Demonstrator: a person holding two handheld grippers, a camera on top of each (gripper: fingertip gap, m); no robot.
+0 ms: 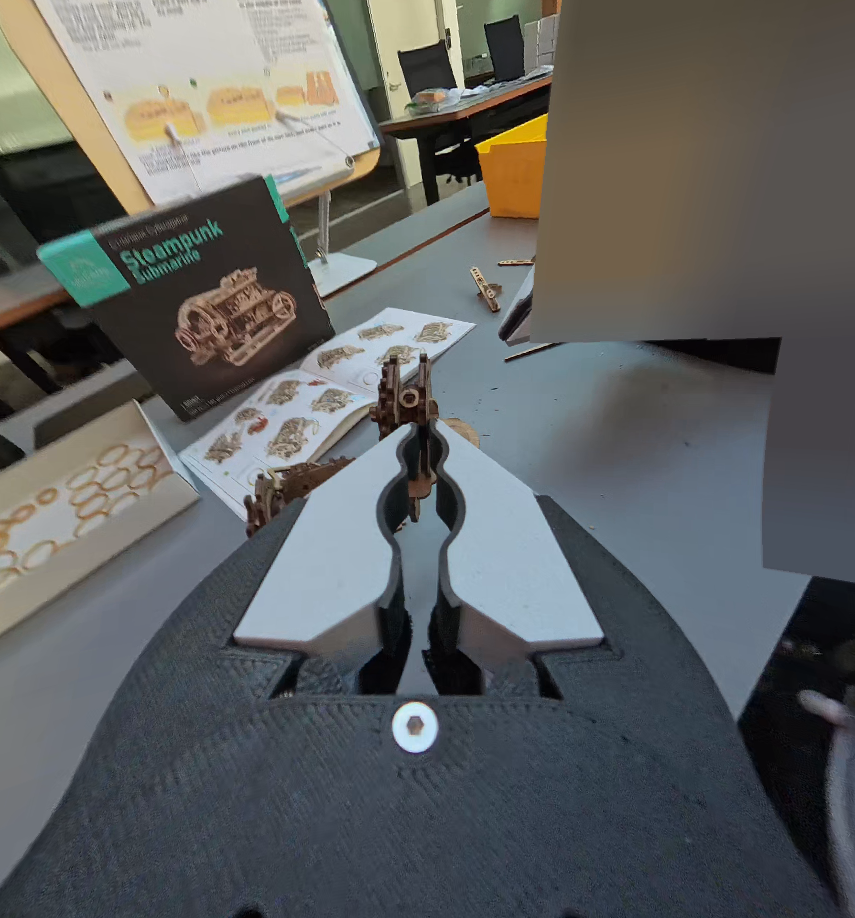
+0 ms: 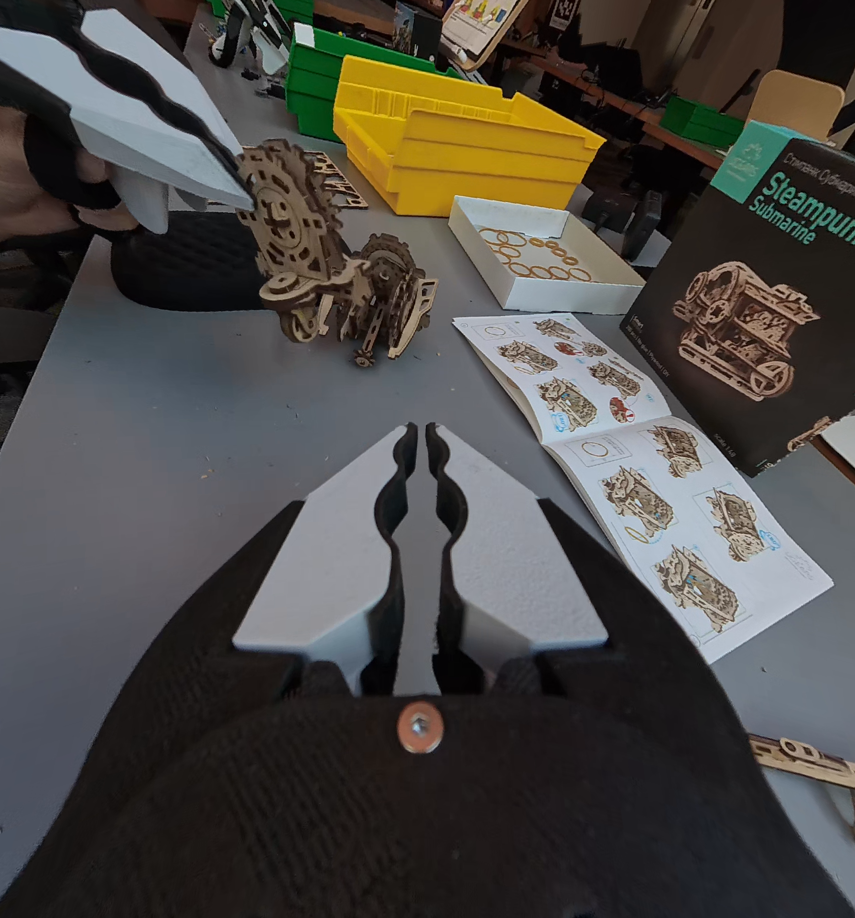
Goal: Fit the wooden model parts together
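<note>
Left gripper (image 2: 246,193), upper left of right view, clenched on gear assembly (image 2: 291,233), tilted beside second assembly (image 2: 390,293) on table (image 2: 167,397). Right gripper (image 2: 421,428) nearly closed, holds nothing. The two look unjoined; loose strip (image 2: 812,765) lower right.

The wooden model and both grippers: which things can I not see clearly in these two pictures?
- Left wrist view: the left gripper hides most of the wooden part it clamps.
- Left wrist view: a grey patch covers the upper right, cutting off the yellow bin.
- Right wrist view: the wooden strip runs off the right edge.
- Right wrist view: the right gripper is almost closed and empty.
</note>
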